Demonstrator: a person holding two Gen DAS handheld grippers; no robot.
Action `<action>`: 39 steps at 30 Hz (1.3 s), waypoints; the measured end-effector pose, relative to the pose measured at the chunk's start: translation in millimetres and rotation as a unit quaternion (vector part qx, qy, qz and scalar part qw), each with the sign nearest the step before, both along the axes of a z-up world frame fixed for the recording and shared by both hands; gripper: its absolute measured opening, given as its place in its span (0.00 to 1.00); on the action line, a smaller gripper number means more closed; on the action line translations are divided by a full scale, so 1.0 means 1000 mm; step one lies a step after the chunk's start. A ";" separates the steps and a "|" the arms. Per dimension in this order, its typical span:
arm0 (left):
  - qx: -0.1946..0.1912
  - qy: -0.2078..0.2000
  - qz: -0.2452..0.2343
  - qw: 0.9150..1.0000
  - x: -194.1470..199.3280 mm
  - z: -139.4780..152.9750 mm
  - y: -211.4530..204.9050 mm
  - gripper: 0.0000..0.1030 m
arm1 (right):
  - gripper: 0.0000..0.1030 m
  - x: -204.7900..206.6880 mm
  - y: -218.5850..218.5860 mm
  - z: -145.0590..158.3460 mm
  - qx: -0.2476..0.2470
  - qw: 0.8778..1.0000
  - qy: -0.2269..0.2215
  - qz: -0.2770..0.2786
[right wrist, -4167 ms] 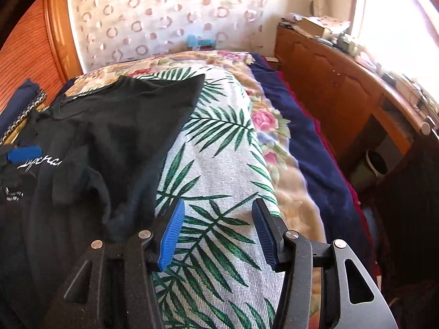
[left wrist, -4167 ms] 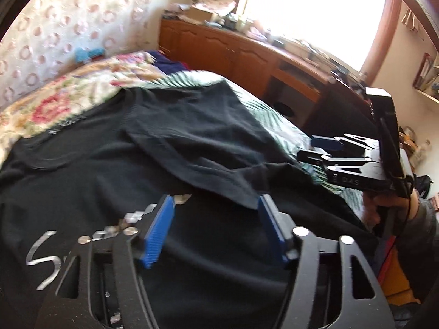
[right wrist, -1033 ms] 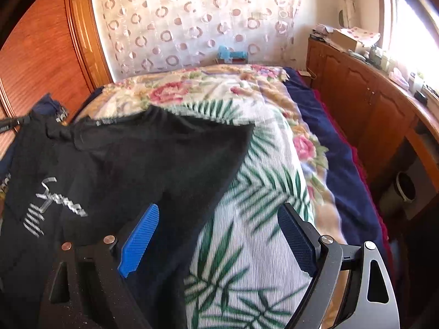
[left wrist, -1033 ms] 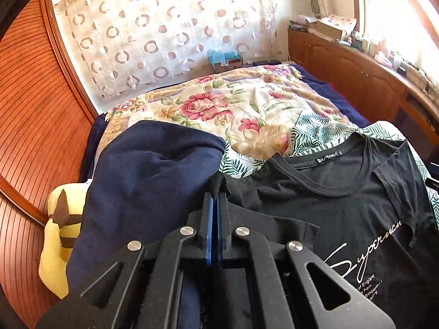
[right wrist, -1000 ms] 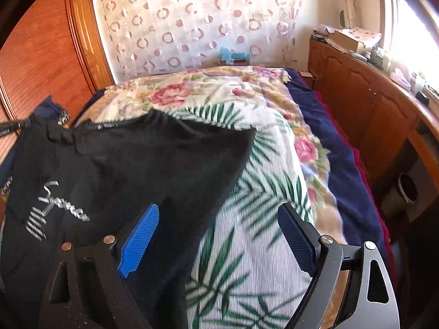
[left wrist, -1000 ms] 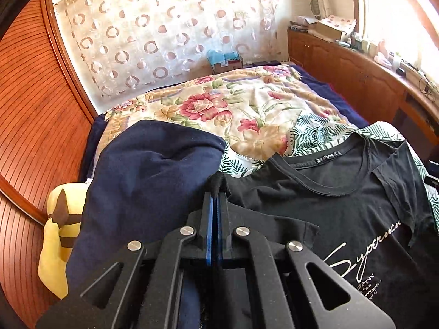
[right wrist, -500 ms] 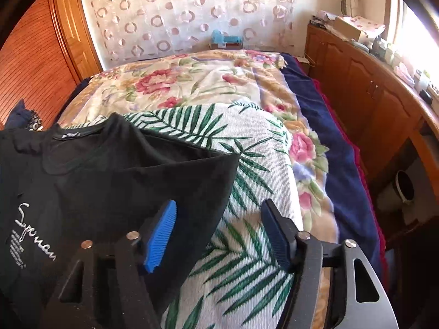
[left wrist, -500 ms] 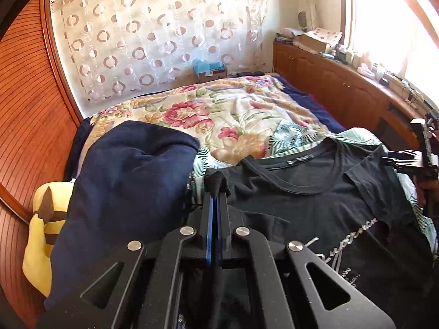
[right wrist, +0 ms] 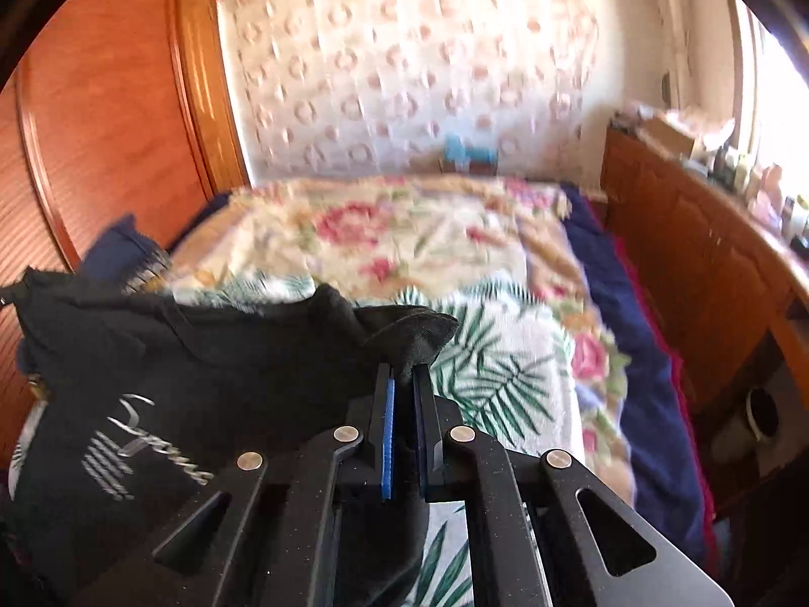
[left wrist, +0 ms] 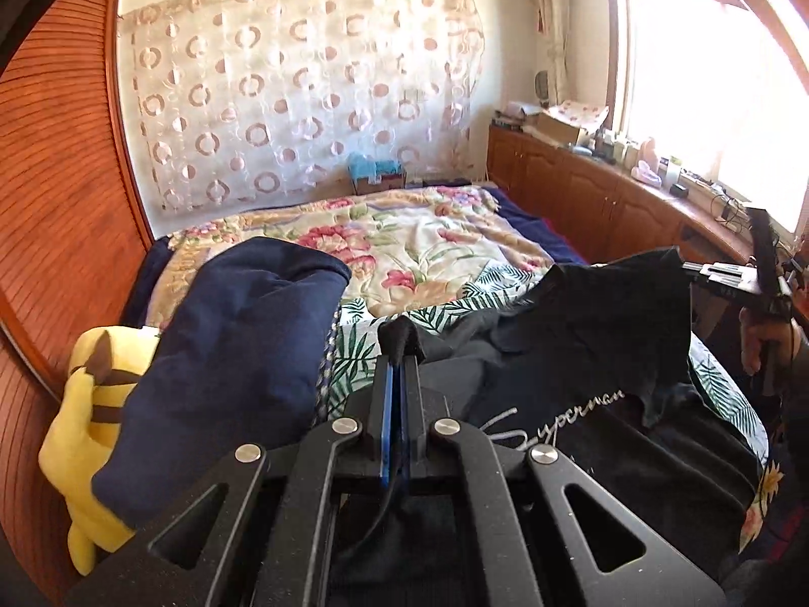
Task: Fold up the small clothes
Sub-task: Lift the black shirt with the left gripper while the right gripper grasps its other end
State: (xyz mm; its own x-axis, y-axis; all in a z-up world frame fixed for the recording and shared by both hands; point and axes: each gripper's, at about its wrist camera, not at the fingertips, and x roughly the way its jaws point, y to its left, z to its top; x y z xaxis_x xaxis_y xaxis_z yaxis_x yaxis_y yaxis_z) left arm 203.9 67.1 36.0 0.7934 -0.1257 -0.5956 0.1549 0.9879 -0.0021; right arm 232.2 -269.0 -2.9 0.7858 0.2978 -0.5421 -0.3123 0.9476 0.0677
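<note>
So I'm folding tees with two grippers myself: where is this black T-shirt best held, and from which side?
By its two shoulder tips, as here: the left gripper is shut on one corner of the black T-shirt, the right gripper on the other. Come in from the hem side, along the bed. The shoulders are the top corners, so the body probably hangs flat.

- Left gripper (left wrist: 399,369), lower centre of frame, is pinching a fold of the black T-shirt (left wrist: 581,334).
- Right gripper (left wrist: 708,269), far right, is gripping the shirt's raised corner.
- Navy garment (left wrist: 227,354) is lying at left.
</note>
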 end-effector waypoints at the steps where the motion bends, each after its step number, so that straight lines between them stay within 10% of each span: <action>1: -0.003 -0.006 0.001 1.000 -0.010 0.001 0.002 0.03 | 0.06 -0.012 0.000 0.005 0.004 1.000 -0.009 0.006; 22: -0.061 -0.074 0.027 0.995 -0.183 -0.012 0.041 0.03 | 0.06 -0.222 -0.024 -0.004 -0.005 0.996 -0.090 0.009; 39: -0.048 -0.022 0.073 0.996 -0.237 -0.057 0.065 0.03 | 0.06 -0.297 -0.053 -0.025 -0.018 1.000 -0.022 0.010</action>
State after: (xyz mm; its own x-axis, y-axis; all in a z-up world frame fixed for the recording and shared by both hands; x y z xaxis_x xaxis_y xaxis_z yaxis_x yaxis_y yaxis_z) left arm -32.7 132.3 -21.2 0.8325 -0.0615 -0.5506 0.0120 0.9956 -0.0931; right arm -65.2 -322.2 -28.1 0.8030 0.2945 -0.5181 -0.3327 0.9428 0.0203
